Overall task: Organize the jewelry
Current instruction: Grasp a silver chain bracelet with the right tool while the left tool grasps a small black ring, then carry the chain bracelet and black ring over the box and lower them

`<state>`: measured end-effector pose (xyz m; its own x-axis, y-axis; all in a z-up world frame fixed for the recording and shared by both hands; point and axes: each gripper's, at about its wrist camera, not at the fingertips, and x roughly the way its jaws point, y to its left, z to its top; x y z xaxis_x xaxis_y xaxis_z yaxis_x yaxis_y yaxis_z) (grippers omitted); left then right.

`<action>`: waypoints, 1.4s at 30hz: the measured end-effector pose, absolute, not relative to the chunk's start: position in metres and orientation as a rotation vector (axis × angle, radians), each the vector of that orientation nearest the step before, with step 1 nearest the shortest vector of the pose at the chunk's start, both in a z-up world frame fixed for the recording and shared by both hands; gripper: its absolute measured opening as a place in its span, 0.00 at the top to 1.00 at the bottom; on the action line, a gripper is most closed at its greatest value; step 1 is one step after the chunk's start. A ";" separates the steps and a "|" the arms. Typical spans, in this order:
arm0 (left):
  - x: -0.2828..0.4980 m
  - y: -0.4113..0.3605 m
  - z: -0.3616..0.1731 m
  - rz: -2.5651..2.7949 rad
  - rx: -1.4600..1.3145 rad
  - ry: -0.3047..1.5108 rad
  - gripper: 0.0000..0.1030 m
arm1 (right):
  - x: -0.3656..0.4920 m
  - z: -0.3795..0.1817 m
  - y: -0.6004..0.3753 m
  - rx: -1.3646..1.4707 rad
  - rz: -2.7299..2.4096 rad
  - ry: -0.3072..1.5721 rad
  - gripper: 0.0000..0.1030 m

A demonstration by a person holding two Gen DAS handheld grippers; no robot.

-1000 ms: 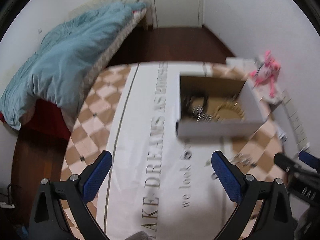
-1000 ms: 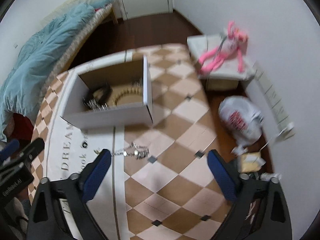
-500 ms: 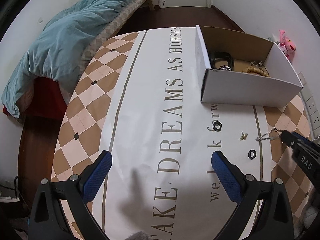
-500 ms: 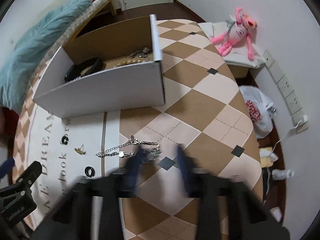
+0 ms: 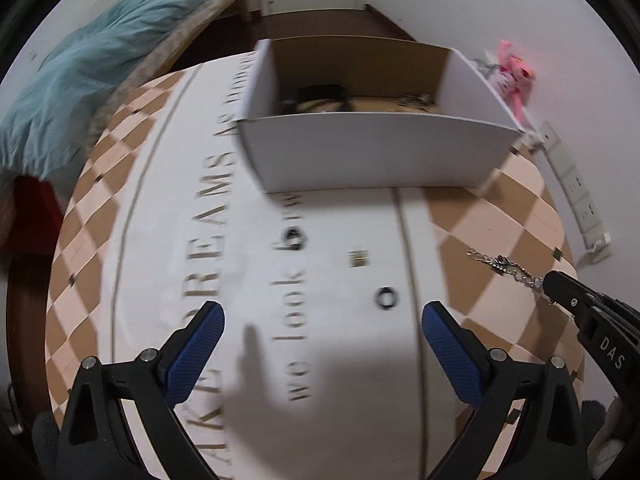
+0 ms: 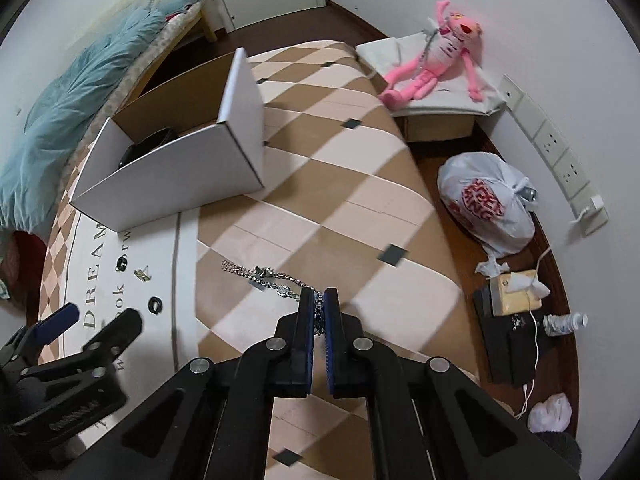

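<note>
A silver chain (image 6: 268, 276) lies on the checkered tablecloth, stretching left from my right gripper (image 6: 319, 300), which is shut on its near end. In the left wrist view the chain (image 5: 504, 266) runs to the right gripper's tip (image 5: 554, 286). My left gripper (image 5: 320, 336) is open and empty above the white runner. Two black rings (image 5: 386, 297) (image 5: 294, 239) and a small gold piece (image 5: 357, 258) lie on the runner. An open white box (image 5: 376, 152) behind them holds a black band (image 5: 320, 92) and other jewelry.
A bed with a teal blanket (image 5: 80, 80) stands left of the table. A pink plush toy (image 6: 436, 64), a white plastic bag (image 6: 486, 200) and small clutter on the floor lie right of the table edge. Wall sockets (image 6: 556, 152) are on the right wall.
My right gripper has closed on the chain's near end. My left gripper has moved forward and right, closer to the box and the rings.
</note>
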<state>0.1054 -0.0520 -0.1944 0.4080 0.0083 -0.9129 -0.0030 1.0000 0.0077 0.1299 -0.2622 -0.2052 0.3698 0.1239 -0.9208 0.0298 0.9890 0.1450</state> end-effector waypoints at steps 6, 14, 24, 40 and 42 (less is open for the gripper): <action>0.110 -0.074 -0.203 -0.037 0.069 1.170 0.46 | 0.127 -0.210 -0.272 0.146 0.039 1.206 0.95; 0.114 -0.079 -0.206 -0.073 0.061 1.161 0.90 | 0.126 -0.209 -0.276 0.145 0.036 1.205 0.95; 0.103 -0.072 -0.176 -0.114 0.012 1.106 0.90 | 0.122 -0.168 -0.269 0.167 0.113 1.141 0.95; 0.155 -0.016 -0.081 -0.179 -0.205 1.048 0.90 | 0.184 -0.028 -0.223 0.109 0.333 0.928 0.95; 0.170 -0.008 -0.081 -0.188 -0.229 1.073 0.90 | 0.200 -0.028 -0.214 0.109 0.359 0.941 0.95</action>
